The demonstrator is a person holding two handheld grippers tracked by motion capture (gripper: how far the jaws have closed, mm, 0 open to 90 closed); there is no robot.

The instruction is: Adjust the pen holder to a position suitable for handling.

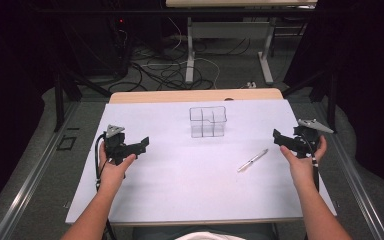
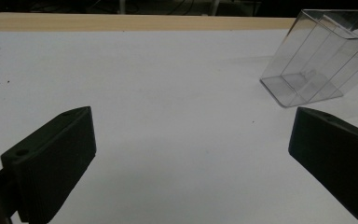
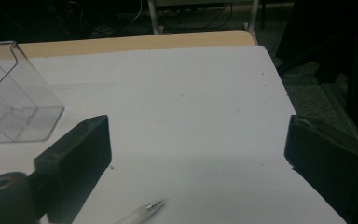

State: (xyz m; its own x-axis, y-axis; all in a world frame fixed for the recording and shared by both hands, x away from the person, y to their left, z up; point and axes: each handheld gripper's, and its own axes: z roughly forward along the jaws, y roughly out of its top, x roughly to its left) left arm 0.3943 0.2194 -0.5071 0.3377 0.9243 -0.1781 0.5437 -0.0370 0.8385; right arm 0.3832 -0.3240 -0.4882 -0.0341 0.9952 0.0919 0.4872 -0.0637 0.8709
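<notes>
Both jaws are standing wide, empty — the left gripper (image 1: 142, 144) at nine o'clock, the right gripper (image 1: 278, 137) at three, flanking the slim silver-white pen (image 1: 252, 160) and clear plastic compartmented organiser box (image 1: 208, 121), probably readying a pickup.

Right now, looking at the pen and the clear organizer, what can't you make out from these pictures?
- Pen: in the right gripper view the bottom edge cuts off all but its tip; in the high view it is too small to tell cap or markings.
- Clear organizer: the left gripper view's right edge crops it; the right gripper view's left edge crops it too.
- Organizer's divider layout: see-through walls overlap, so it cannot be made out for sure.
</notes>
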